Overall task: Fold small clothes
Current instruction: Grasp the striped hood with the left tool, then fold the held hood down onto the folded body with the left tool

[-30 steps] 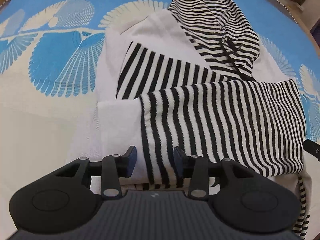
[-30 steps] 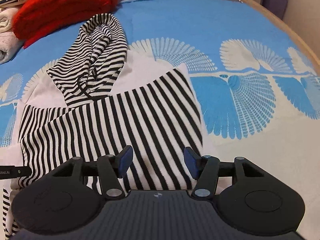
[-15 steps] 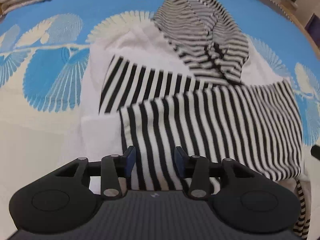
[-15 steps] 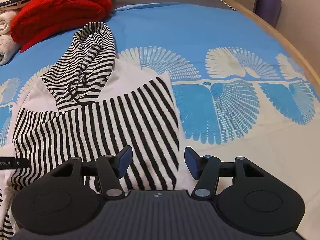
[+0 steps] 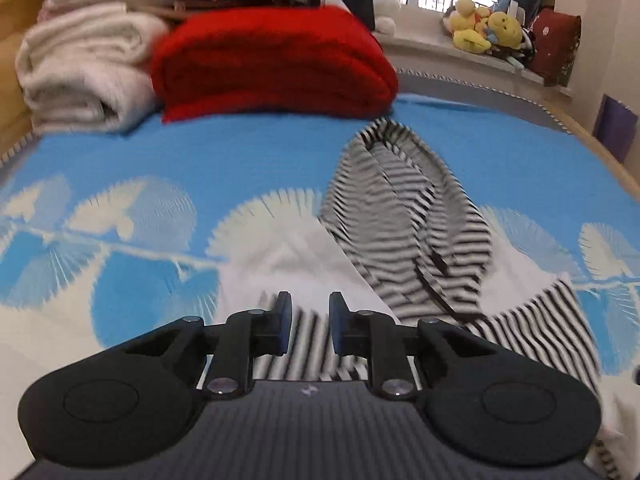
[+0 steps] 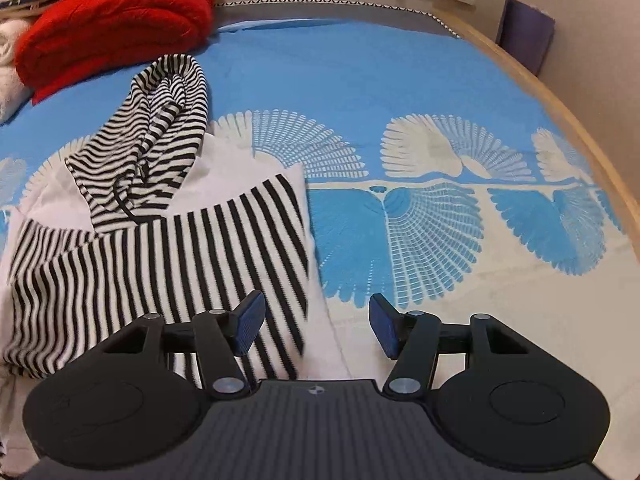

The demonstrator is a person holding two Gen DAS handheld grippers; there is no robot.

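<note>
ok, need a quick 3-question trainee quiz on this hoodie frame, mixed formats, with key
1. True or false: the right gripper is clamped on the striped hoodie.
2. Multiple choice: what lies just beyond the hood? A) folded red blanket B) a laptop C) a shoe box
3. Fill in: the hoodie lies on a ____ and cream bedspread.

Key: 1 false, its jaws stand open with nothing gripped; 2 A; 3 blue.
</note>
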